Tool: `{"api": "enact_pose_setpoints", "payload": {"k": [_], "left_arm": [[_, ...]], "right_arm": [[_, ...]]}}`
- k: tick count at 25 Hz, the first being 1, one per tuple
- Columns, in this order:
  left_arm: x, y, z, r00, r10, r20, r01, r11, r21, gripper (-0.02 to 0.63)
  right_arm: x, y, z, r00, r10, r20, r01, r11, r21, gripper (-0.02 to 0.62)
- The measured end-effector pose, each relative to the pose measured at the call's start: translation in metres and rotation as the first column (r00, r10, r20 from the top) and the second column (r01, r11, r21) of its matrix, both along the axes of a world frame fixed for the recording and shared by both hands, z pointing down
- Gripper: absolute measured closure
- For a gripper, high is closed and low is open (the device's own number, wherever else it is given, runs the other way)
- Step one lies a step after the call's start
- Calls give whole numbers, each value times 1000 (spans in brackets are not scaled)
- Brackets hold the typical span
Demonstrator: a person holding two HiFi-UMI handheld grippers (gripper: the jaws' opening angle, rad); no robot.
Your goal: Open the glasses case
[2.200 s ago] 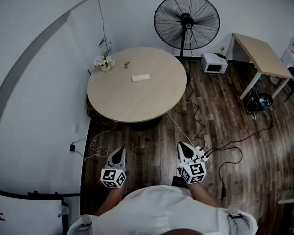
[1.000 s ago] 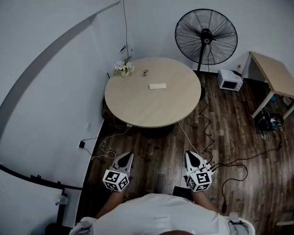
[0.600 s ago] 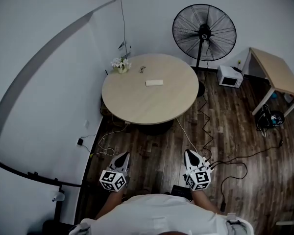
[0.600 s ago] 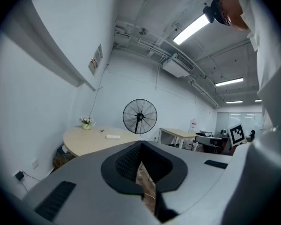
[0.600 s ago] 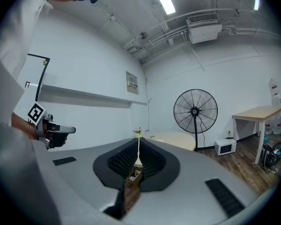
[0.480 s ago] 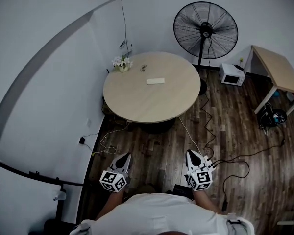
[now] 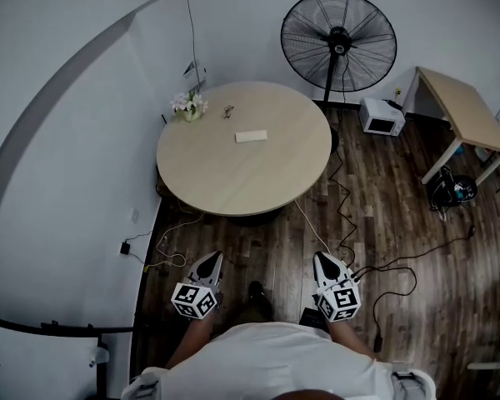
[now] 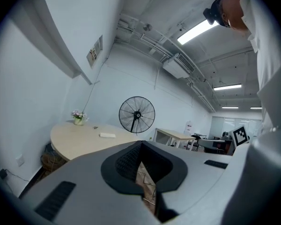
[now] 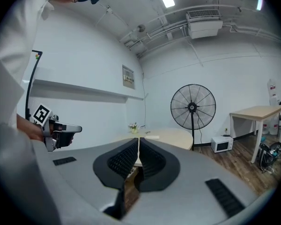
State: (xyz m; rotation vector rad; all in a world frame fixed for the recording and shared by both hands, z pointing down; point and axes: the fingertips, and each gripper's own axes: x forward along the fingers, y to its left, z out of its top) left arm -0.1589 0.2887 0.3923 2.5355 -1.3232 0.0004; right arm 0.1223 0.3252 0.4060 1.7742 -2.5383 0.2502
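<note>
We're standing back from the round table [image 7: 233,182] w/ both grippers held low in front of us, over the dark wood floor [image 7: 383,215]. The left gripper [image 7: 209,262] is pointing fwd w/ its jaws pressed together, nothing betw. them; the right gripper [image 7: 324,262] is doing the same, jaws closed down to a thin slit, also empty. Both are hanging well apart from the table, neither one touching anything.

The glasses case [image 7: 251,136] is lying flat on the tabletop, a pale rectangular thing sitting on the far half, roughly mid-width; lid looks shut afaict. Near the far left edge a small pot of flowers [image 7: 186,105] is standing, w/ a tiny dark thing [image 7: 227,112] lying just beside it, too small to tell what it is. Behind the table a big black pedestal fan [image 7: 339,40] is standing by the wall. To the right of that, a white box-shaped appliance [image 7: 381,117] is sitting on the floor, next to a light wooden desk [image 7: 454,107]. Cables [image 7: 342,215] are trailing across the floor from the table toward our right side.
</note>
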Motion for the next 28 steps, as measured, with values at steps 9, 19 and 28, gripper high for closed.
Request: {"api": "enact_pose_setpoints", "payload": {"k": [9, 19, 28], "left_arm": [[0, -130, -21, 997, 66, -45, -63, 996, 58, 594], [-28, -218, 1, 992, 85, -97, -82, 996, 26, 594], [-5, -281, 26, 991, 98, -94, -101, 994, -31, 594]], "right_arm": [[-10, -124, -35, 999, 36, -36, -35, 999, 33, 568], [-40, -207, -25, 997, 37, -69, -39, 999, -19, 568], [-33, -276, -15, 997, 7, -73, -10, 999, -45, 568]]}}
